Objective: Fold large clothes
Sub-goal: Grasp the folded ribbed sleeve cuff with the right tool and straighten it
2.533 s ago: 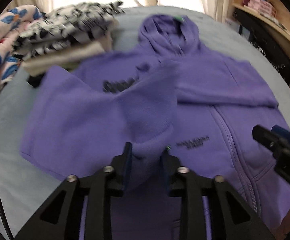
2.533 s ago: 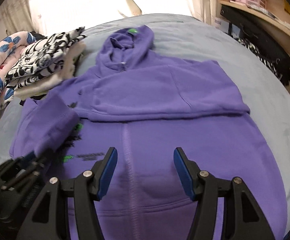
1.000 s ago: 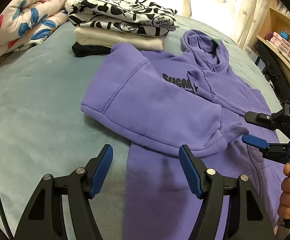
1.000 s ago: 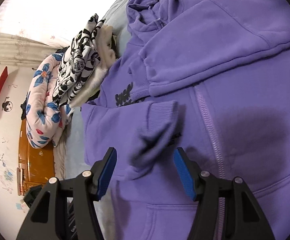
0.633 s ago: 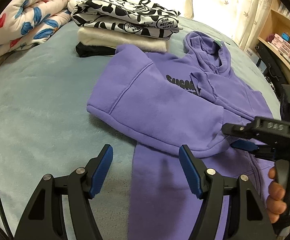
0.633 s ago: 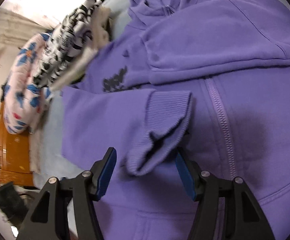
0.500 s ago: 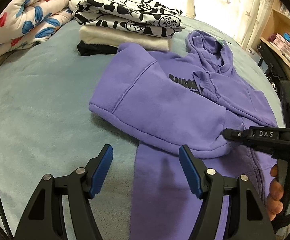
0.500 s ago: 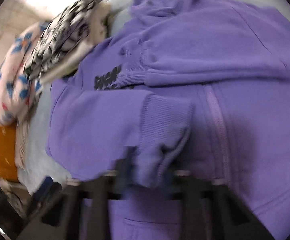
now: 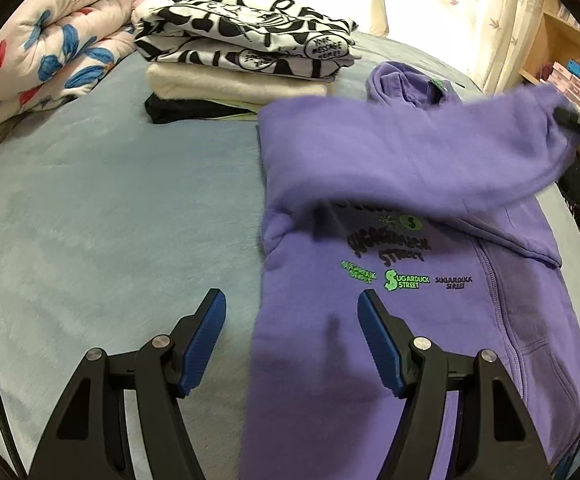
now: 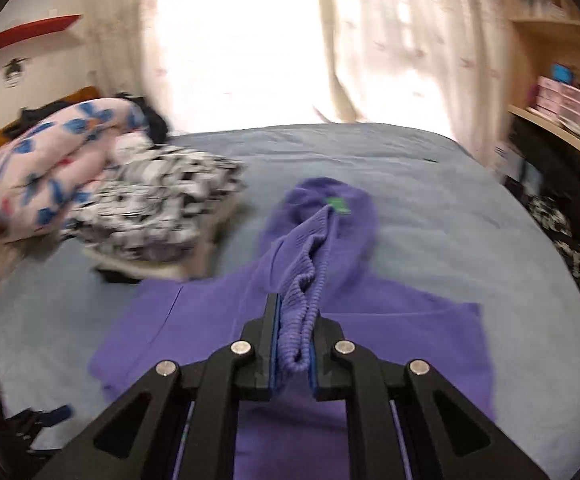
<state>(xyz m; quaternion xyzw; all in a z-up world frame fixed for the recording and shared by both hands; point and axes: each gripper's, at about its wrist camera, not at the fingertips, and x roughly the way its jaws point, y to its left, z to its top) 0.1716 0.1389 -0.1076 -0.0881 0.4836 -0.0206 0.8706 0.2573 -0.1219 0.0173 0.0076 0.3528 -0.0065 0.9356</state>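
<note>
Right gripper (image 10: 293, 346) is closing on the ribbed cuff (image 10: 304, 300), lifting the sleeve across the hoodie (image 9: 430, 300) lying ahead of the wide, empty left gripper (image 9: 290, 332); next probably laying it flat.

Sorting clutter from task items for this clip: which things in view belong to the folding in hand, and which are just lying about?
In the job:
- purple hoodie
- its sleeve cuff, pinched in the right gripper, whose jaws are closing
- left gripper, open, hovering

Lying about:
- stack of folded clothes
- floral quilt
- grey-blue bedspread
- pink boxes on the shelf
</note>
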